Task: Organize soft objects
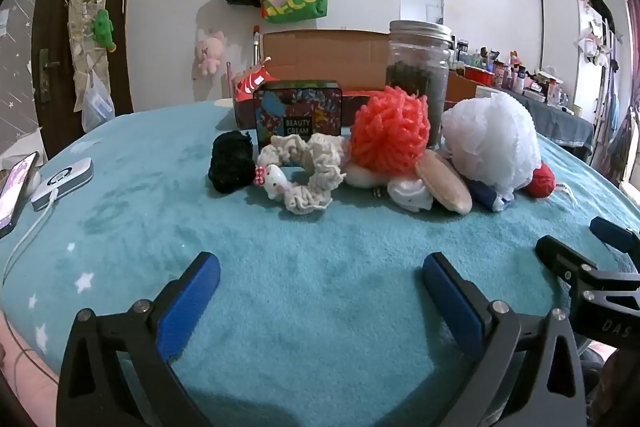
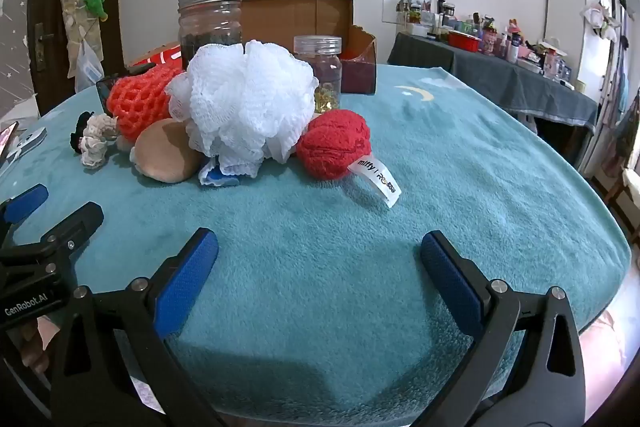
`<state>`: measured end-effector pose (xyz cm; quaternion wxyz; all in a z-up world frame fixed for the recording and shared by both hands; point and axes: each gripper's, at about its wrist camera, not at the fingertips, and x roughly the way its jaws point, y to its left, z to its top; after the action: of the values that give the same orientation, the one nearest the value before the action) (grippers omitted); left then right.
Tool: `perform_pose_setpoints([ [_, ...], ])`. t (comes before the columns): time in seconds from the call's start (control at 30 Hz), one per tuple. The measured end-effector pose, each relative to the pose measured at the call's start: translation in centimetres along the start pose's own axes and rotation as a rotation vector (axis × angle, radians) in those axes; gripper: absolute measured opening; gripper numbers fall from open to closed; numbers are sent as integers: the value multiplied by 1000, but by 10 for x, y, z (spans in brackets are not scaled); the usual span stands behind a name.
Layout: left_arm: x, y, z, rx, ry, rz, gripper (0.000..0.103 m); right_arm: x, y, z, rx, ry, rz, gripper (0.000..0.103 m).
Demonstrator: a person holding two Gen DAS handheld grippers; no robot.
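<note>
A heap of soft things lies mid-table on the teal blanket point(image 1: 304, 283): a black scrunchie point(image 1: 231, 165), a cream scrunchie with a small kitty charm point(image 1: 308, 169), an orange mesh puff point(image 1: 390, 131), a tan pad point(image 1: 442, 181), a white mesh puff point(image 1: 490, 139) and a red knit ball point(image 1: 540, 179). In the right wrist view the white puff point(image 2: 244, 107) and the red ball point(image 2: 334, 143) with its white label are nearest. My left gripper point(image 1: 320, 275) is open and empty, short of the heap. My right gripper point(image 2: 319, 251) is open and empty, also short of it.
Behind the heap stand a printed tin point(image 1: 298, 115), a big glass jar point(image 1: 418, 75), a small jar point(image 2: 318, 71) and an open cardboard box point(image 1: 324, 55). A phone point(image 1: 16, 187) and a white charger point(image 1: 62, 183) lie at the left edge.
</note>
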<state>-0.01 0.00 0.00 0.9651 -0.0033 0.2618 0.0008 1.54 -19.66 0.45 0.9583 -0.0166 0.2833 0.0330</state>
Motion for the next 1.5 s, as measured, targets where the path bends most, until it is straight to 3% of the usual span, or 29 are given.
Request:
perform_pose_setpoints([
  [1.5,0,0,0,-6,12,-3,103,0,1,-1,-2,0,-2,103],
])
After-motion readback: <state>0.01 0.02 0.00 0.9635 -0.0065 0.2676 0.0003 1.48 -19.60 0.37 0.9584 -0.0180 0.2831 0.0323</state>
